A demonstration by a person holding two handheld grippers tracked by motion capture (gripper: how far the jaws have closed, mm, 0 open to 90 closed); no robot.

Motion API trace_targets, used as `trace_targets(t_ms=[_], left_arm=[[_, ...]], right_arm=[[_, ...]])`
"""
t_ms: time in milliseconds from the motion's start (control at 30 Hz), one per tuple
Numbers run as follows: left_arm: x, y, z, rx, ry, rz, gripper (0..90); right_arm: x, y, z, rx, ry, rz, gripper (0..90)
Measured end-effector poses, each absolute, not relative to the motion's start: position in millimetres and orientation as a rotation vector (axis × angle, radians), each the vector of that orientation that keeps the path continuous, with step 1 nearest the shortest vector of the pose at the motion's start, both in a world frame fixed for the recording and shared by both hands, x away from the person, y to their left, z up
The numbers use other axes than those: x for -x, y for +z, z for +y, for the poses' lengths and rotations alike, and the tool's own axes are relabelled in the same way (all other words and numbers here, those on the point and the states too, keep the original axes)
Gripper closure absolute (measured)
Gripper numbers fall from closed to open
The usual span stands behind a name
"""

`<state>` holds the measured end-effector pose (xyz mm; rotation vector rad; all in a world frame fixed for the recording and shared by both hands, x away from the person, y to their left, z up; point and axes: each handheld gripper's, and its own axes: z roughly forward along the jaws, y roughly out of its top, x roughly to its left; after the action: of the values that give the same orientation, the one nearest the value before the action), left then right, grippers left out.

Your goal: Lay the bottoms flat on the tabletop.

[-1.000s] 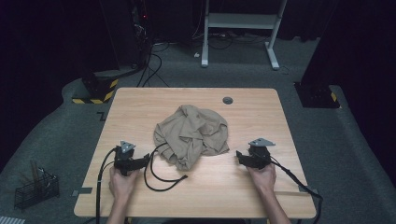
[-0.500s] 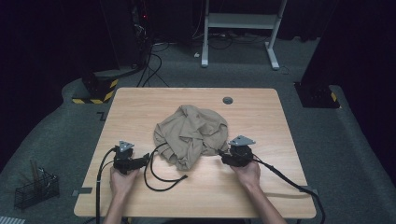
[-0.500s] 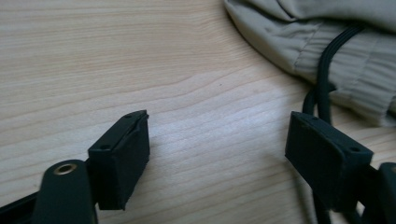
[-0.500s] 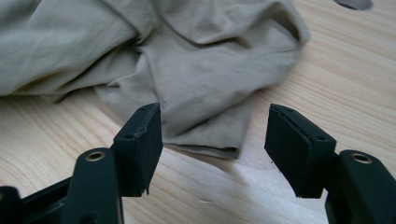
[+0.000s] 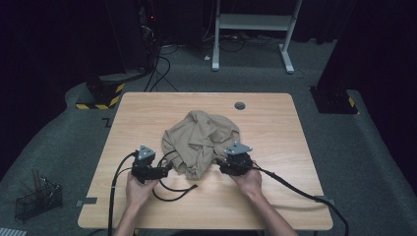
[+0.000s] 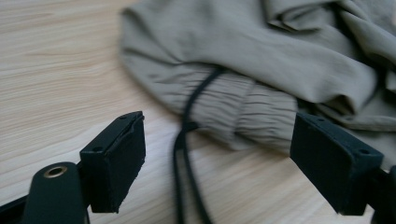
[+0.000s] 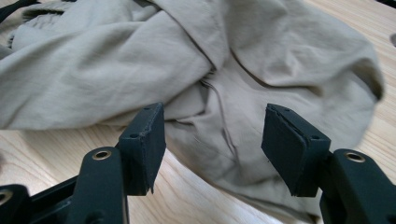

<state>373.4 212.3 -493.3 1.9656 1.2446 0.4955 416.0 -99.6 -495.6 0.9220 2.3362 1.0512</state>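
A pale wooden table [image 5: 275, 196] is standing on grey carpet in a dark room, with the person's forearms coming in over its near edge. Each hand is holding a gripper low over the wood. The left gripper [image 6: 219, 163] is spreading its jaws wide, gripping nothing; between them, a black drawstring [image 6: 184, 154] is running across the bare wood, and just beyond the pads a gathered, elastic edge of the beige garment [image 6: 261, 51] is lying, with the cord crossing over it. The right gripper [image 7: 212, 140] is also holding its jaws well apart, nothing pinched; a creased fold of the beige garment [image 7: 224, 126] is lying in the gap between the pads and spreading away past them. From the high view, the left gripper [image 5: 164, 169] is sitting just beside the crumpled heap's near left edge and the right gripper [image 5: 223, 164] at its near right edge. Beyond the garment, a small round grommet [image 5: 240, 105] is sitting near the table's far edge.
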Motion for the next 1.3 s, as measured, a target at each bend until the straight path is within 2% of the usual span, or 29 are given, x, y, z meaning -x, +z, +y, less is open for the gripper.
trace_targets(t_ms=[167, 233, 267, 300, 333, 367, 400, 433, 467, 533, 600, 633, 700, 867, 967, 1000, 1033, 1100, 1133, 1167, 1200, 1233, 1300], left_arm=[[-376.3, -499.1, 191.3, -2.028, 0.496, 1.210, 20.1], [-377.2, -501.7, 185.0, -2.052, 0.517, 1.199, 24.0], [-378.0, -503.0, 182.2, -2.060, 0.524, 1.202, 28.1], [-379.0, -504.0, 180.1, -2.071, 0.548, 1.209, 28.1], [-379.6, -504.6, 178.8, -2.074, 0.569, 1.217, 36.3], [-380.3, -504.3, 178.8, -2.078, 0.583, 1.223, 40.9], [-381.3, -504.1, 179.2, -2.066, 0.583, 1.234, 40.9], [-382.7, -503.9, 179.9, -2.054, 0.564, 1.249, 48.5], [-383.9, -503.4, 180.6, -2.052, 0.562, 1.260, 48.5], [-385.1, -502.4, 180.3, -2.066, 0.577, 1.265, 59.3], [-385.7, -501.4, 179.1, -2.076, 0.586, 1.264, 68.5], [-386.0, -500.8, 179.2, -2.081, 0.591, 1.259, 68.5], [-386.5, -500.4, 179.6, -2.086, 0.583, 1.260, 76.5], [-386.3, -497.4, 183.4, -2.068, 0.573, 1.259, 85.6], [-386.6, -495.6, 186.4, -2.054, 0.556, 1.264, 86.8], [-386.7, -495.8, 185.6, -2.059, 0.555, 1.260, 87.1], [-386.7, -495.8, 185.6, -2.059, 0.555, 1.260, 87.2], [-386.5, -496.5, 184.4, -2.064, 0.560, 1.258, 87.3], [-386.6, -496.6, 184.3, -2.063, 0.560, 1.258, 87.5], [-386.8, -496.5, 184.3, -2.061, 0.559, 1.259, 87.5], [-386.9, -496.3, 184.5, -2.062, 0.556, 1.258, 87.6], [-386.9, -496.5, 184.5, -2.057, 0.554, 1.261, 87.6], [-387.1, -496.5, 184.3, -2.058, 0.555, 1.260, 87.8]], right_arm=[[-430.6, -503.9, -95.3, -0.961, 0.998, 2.341, 45.8], [-436.2, -507.2, -95.5, -0.977, 0.989, 2.360, 51.7], [-440.5, -509.9, -95.2, -0.974, 0.988, 2.386, 59.9], [-440.5, -509.9, -95.2, -0.974, 0.988, 2.386, 59.9], [-444.1, -512.6, -94.4, -0.983, 0.973, 2.411, 67.1], [-445.1, -513.9, -94.3, -0.984, 0.965, 2.416, 70.6], [-445.1, -513.9, -94.3, -0.984, 0.965, 2.416, 70.6], [-445.8, -515.8, -94.0, -0.977, 0.950, 2.424, 78.3], [-445.8, -515.8, -94.0, -0.977, 0.950, 2.424, 78.3], [-444.7, -516.2, -93.7, -0.950, 0.950, 2.429, 85.5], [-443.2, -513.8, -94.8, -0.926, 0.954, 2.426, 88.2], [-443.2, -513.8, -94.8, -0.926, 0.954, 2.426, 88.2], [-442.6, -511.2, -97.0, -0.924, 0.966, 2.423, 88.6], [-442.1, -503.2, -115.3, -0.958, 0.975, 2.381, 88.7], [-441.1, -502.1, -121.2, -0.966, 0.961, 2.369, 88.4], [-439.6, -500.5, -125.7, -0.967, 0.957, 2.366, 82.9], [-439.6, -500.5, -125.7, -0.967, 0.957, 2.366, 82.9], [-433.4, -496.7, -126.2, -0.938, 1.002, 2.361, 67.7], [-425.5, -491.9, -123.7, -0.900, 1.090, 2.385, 56.3], [-425.5, -491.9, -123.7, -0.900, 1.090, 2.385, 56.3], [-418.7, -487.4, -121.8, -0.871, 1.185, 2.386, 50.2], [-418.7, -487.4, -121.8, -0.871, 1.185, 2.386, 50.2], [-412.5, -481.2, -115.1, -0.828, 1.220, 2.379, 42.1]])
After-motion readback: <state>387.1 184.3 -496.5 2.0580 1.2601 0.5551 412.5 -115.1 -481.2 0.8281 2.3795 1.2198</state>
